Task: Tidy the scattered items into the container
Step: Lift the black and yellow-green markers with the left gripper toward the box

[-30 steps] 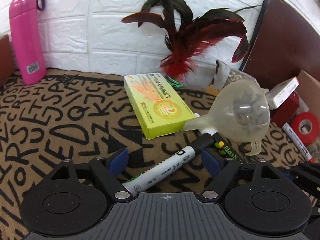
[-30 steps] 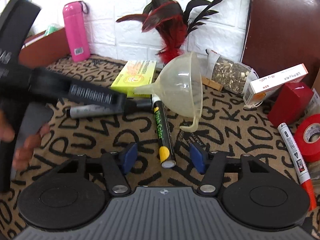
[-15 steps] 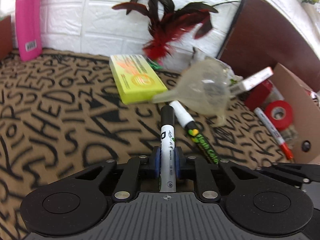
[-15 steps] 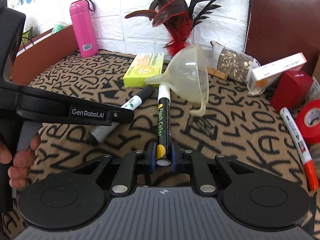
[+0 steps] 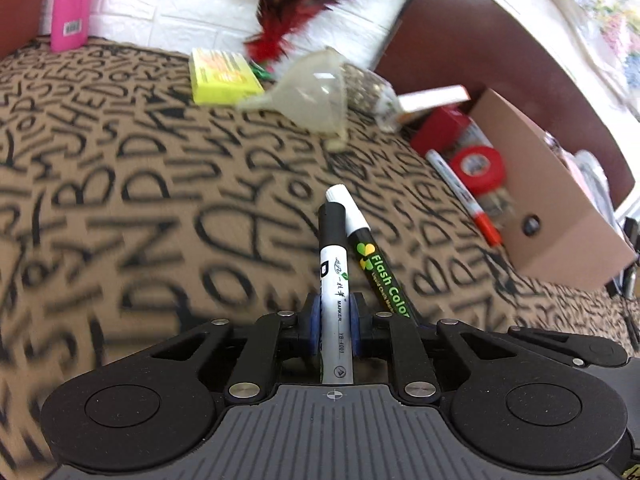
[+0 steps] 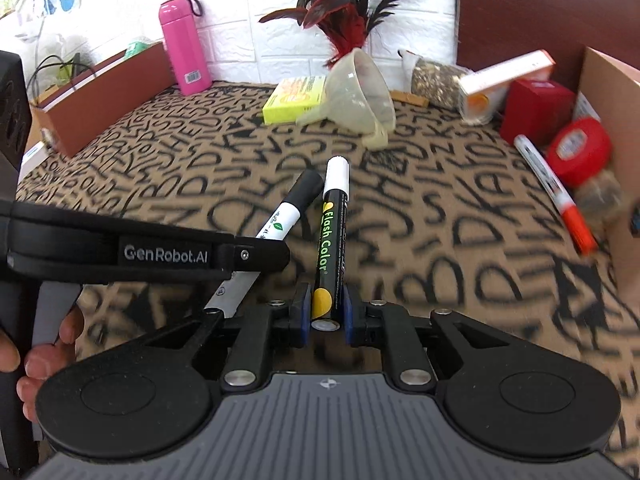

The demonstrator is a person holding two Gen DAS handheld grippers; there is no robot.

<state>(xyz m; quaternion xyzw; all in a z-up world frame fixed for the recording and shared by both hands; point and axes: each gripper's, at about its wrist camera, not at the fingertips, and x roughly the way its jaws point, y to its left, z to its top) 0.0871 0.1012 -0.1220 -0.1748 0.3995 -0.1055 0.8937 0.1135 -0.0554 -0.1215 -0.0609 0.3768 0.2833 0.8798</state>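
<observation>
My left gripper [image 5: 335,320] is shut on a white marker with a black cap [image 5: 335,280] and holds it above the lettered cloth. My right gripper [image 6: 325,312] is shut on a black "Flash Color" pen with a white cap [image 6: 330,232], also lifted. Each pen shows beside the other in both views: the black pen [image 5: 376,256] in the left wrist view and the white marker [image 6: 288,208] in the right wrist view. The cardboard box [image 5: 560,184] lies on its side at the right, open toward the cloth.
A clear funnel [image 6: 360,92], yellow box [image 6: 296,98], feather toy [image 6: 340,20], seed bag [image 6: 436,76] and pink bottle [image 6: 184,48] lie toward the wall. A red tape roll [image 6: 580,148], red-tipped marker [image 6: 552,192], red box [image 6: 536,108] and white carton [image 6: 504,76] sit at the cardboard box.
Both grippers have closed on their pens and lifted them off the cloth. Both have pulled back from the funnel and swung right toward the cardboard box.
</observation>
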